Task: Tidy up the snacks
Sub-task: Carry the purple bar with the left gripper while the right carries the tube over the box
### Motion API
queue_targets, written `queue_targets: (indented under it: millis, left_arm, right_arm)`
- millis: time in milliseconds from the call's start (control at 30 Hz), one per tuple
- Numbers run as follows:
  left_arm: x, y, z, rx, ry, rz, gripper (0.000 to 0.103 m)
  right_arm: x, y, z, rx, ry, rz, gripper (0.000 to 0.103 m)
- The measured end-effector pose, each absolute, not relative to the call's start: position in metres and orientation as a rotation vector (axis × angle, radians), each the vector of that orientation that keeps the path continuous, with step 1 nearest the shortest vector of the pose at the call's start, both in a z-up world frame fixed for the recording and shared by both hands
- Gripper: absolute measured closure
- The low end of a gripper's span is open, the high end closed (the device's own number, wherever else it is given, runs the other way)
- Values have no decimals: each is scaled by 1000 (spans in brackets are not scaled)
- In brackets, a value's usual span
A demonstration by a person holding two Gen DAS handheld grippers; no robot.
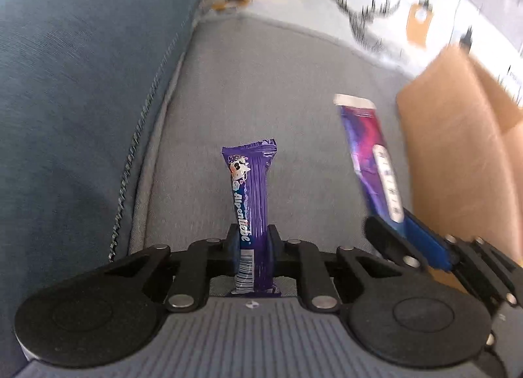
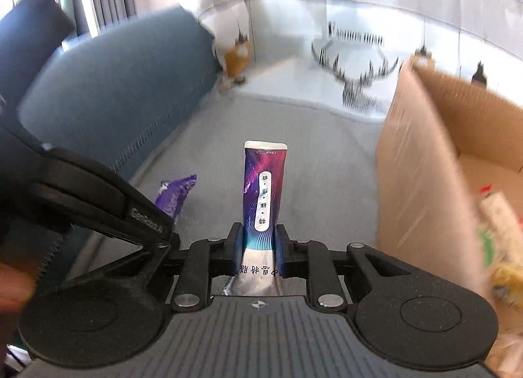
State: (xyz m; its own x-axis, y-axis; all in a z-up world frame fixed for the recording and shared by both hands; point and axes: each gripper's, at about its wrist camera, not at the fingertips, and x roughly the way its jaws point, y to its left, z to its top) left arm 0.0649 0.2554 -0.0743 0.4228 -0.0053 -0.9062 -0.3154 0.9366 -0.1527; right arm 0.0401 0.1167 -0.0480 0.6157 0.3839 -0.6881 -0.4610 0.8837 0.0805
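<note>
My left gripper (image 1: 251, 245) is shut on a purple Alpenliebe candy stick (image 1: 251, 188) and holds it upright above the grey sofa seat (image 1: 294, 83). My right gripper (image 2: 258, 247) is shut on a purple-blue galaxy-print snack pouch (image 2: 264, 191), also upright. The right gripper (image 1: 408, 237) with the pouch (image 1: 369, 155) shows at the right of the left wrist view, beside a cardboard box (image 1: 457, 155). The left gripper's arm (image 2: 98, 201) and the candy tip (image 2: 176, 196) show at the left of the right wrist view. The box (image 2: 421, 175) holds some snacks (image 2: 500, 234).
A blue sofa backrest (image 1: 81, 83) runs along the left. A light floor with a dark wire-like rack (image 2: 353, 60) and an orange object (image 2: 237, 57) lies beyond the sofa edge. The box stands on the seat at the right.
</note>
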Motion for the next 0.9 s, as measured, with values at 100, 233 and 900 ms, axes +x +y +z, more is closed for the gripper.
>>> queue_targets:
  millis: [100,233,900]
  left_arm:
    - [54,257,-57,-370,1031,205,86]
    - [41,252,-36,-383,933,218,86]
    - [27,172,15,-338,734,183,86]
  right_arm:
    - [30,102,-22,-91,689,489,82]
    - [15,72,14,-41,583,486,82]
    - [19,-165,68,69,438,219,82]
